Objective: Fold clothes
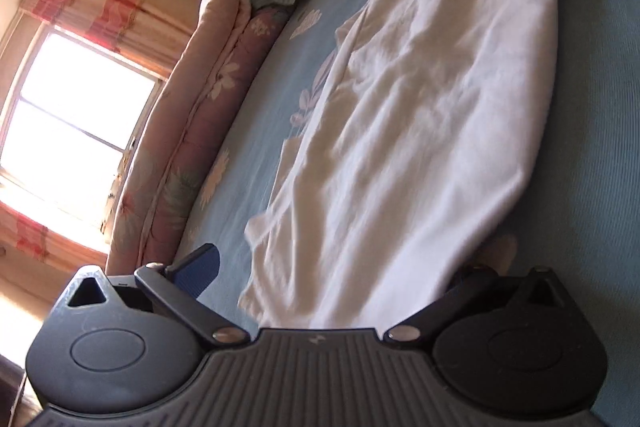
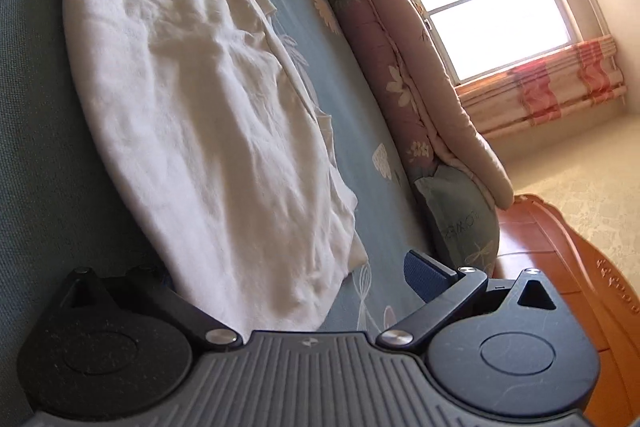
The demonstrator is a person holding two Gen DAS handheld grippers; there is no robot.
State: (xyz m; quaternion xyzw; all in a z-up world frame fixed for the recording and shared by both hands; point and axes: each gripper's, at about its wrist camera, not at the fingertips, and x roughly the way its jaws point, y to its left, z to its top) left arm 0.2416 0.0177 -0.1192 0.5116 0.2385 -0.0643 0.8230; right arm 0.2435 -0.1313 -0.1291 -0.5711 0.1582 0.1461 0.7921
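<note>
Left tongs (image 1: 340,267): yours, spread apart around the white garment (image 1: 420,107).
Right tongs (image 2: 288,275): spread apart likewise.
Garment: flat on the bed (image 1: 260,155).

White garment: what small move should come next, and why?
Probably shut both grippers on the garment. The left gripper and right gripper stand open at its opposite ends, each with cloth between the fingers, and it lies on the bed, not yet lifted.

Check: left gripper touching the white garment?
Touching. The left wrist view shows the white garment running between the open jaws of the left gripper, its near edge draped over one finger.
</note>
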